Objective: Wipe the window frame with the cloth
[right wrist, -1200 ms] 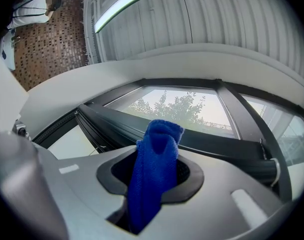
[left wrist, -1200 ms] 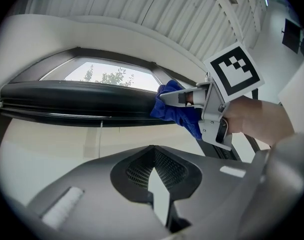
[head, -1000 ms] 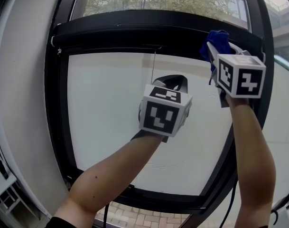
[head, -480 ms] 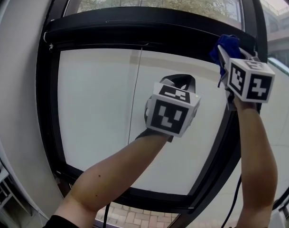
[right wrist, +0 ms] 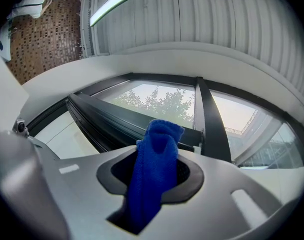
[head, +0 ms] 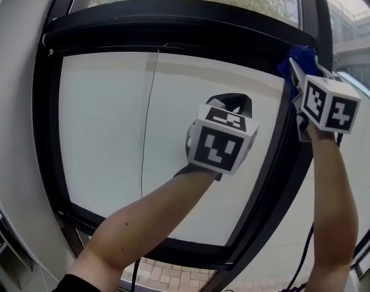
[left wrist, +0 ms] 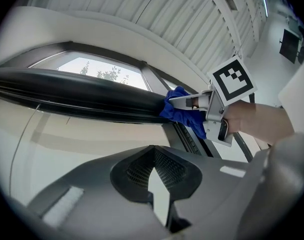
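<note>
The black window frame's top bar runs across the head view and meets a black upright at the right. A blue cloth is pressed against the bar's right end by that corner, and my right gripper is shut on it. In the right gripper view the cloth stands up between the jaws, with the frame just beyond. My left gripper hovers before the white pane, jaws together and empty. The left gripper looks up at the bar and the cloth.
A thin cord hangs down in front of the pane. A curved white wall borders the frame on the left. Brick paving shows below, trees above. A dark cable trails under my right arm.
My right gripper has slid the cloth rightward along the top bar to the corner. The left gripper has stayed nearly where it was. The head view has turned slightly right.
</note>
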{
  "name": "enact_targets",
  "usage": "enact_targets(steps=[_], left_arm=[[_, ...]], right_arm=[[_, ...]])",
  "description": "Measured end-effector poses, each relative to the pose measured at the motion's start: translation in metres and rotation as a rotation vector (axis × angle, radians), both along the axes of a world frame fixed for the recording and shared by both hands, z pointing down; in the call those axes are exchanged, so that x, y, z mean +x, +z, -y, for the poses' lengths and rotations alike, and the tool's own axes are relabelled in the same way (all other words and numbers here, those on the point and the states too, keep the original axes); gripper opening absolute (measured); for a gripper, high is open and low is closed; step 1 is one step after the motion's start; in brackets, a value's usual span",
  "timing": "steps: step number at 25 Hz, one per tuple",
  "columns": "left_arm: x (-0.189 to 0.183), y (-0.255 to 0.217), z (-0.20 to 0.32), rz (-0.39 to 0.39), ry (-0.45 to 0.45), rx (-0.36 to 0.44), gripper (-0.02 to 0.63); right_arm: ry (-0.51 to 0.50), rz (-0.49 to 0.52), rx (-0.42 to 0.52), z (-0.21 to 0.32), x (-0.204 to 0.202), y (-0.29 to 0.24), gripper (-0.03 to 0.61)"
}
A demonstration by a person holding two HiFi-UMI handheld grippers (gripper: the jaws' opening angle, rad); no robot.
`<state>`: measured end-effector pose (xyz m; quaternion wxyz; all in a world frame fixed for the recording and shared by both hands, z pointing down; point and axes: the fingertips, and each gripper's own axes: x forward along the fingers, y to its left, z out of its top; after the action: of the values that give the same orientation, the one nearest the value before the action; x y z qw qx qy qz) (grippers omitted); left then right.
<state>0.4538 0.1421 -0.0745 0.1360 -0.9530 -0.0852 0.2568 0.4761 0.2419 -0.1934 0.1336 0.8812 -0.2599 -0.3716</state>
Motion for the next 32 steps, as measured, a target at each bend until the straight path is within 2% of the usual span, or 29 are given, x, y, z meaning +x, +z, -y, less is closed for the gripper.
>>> enact_targets(steps=[6, 12, 18, 22, 32], left_arm=[[0.014, 0.004, -0.017, 0.015, 0.004, -0.002, -0.009], [0.015, 0.005, -0.029, 0.021, 0.004, 0.020, -0.009], [0.001, -0.005, -0.031, 0.008, 0.032, 0.020, -0.009], [-0.014, -0.010, -0.036, -0.016, 0.074, 0.041, -0.009], [-0.030, -0.027, -0.041, -0.024, 0.155, 0.036, -0.009]], right_arm=[[-0.001, 0.022, -0.001, -0.022, 0.017, 0.004, 0.121], [-0.008, 0.020, 0.010, -0.032, 0.016, 0.004, 0.121], [-0.021, -0.001, 0.009, -0.039, -0.005, 0.012, 0.121], [0.009, -0.008, 0.022, -0.052, -0.021, 0.014, 0.120], [0.075, 0.089, 0.063, -0.074, -0.013, 0.030, 0.121]])
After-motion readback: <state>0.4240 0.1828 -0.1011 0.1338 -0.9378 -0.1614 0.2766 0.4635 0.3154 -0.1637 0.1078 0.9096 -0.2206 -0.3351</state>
